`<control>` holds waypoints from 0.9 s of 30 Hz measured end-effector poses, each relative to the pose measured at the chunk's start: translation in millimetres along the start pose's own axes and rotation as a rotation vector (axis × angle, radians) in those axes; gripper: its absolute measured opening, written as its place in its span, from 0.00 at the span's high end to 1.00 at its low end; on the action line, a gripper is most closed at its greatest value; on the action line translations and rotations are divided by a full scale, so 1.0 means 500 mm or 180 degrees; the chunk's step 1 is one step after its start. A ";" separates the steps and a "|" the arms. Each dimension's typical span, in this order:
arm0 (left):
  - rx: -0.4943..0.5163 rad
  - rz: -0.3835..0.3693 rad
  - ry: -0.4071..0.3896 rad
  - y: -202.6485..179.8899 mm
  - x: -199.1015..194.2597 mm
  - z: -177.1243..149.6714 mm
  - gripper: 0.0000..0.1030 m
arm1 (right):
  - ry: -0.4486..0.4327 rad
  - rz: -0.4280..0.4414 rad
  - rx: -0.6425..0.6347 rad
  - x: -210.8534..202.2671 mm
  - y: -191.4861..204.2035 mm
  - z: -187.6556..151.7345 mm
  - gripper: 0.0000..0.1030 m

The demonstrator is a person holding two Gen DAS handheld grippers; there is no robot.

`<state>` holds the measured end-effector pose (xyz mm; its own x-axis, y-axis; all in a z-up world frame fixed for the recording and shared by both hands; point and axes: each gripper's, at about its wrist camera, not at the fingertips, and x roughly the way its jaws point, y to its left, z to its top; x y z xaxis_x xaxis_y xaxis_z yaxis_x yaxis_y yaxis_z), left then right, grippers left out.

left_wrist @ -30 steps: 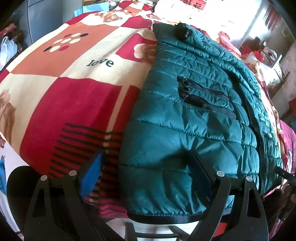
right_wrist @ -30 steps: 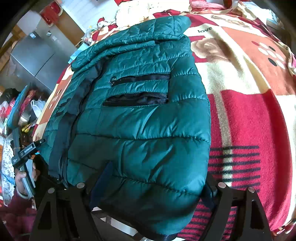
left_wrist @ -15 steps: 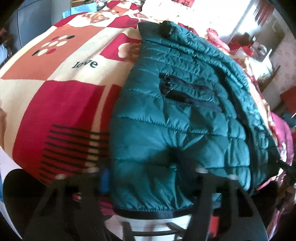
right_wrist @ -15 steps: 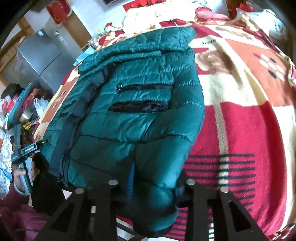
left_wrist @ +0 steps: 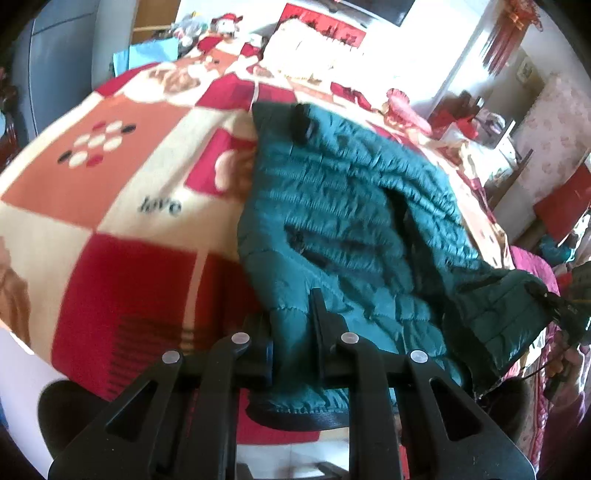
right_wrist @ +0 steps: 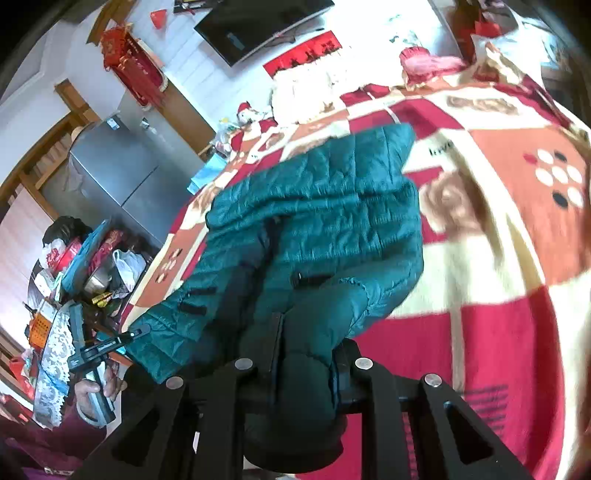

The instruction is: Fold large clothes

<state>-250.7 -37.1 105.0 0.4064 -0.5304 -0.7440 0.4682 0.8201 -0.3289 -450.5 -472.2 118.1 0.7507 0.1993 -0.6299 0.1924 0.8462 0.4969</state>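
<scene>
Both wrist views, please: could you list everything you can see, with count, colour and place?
jacket: one, teal, on the blanket, near hem lifted
blanket: one, red, cream and orange, covering the bed
fridge: one, grey, beyond the bed's left side
TV: one, black, on the far wall
left gripper: one, black, jaws pinching the jacket's hem
right gripper: one, black, jaws closing on a bunched jacket corner
hand: one, holding the left gripper's handle

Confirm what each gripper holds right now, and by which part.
Both hold the green puffer jacket by its near hem: left gripper is clamped on one bottom corner, right gripper's jaws are closing on bunched fabric at the other.
</scene>
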 end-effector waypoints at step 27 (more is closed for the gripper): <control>-0.0571 -0.0123 -0.0375 -0.009 0.128 0.409 0.86 | -0.0496 -0.0421 0.0180 0.089 -0.018 0.343 0.83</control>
<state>-66.2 -118.5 177.7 0.4848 -0.5749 -0.6591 0.3424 0.8182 -0.4618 -310.5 -555.6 187.9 0.8043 0.0056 -0.5941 0.3277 0.8300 0.4515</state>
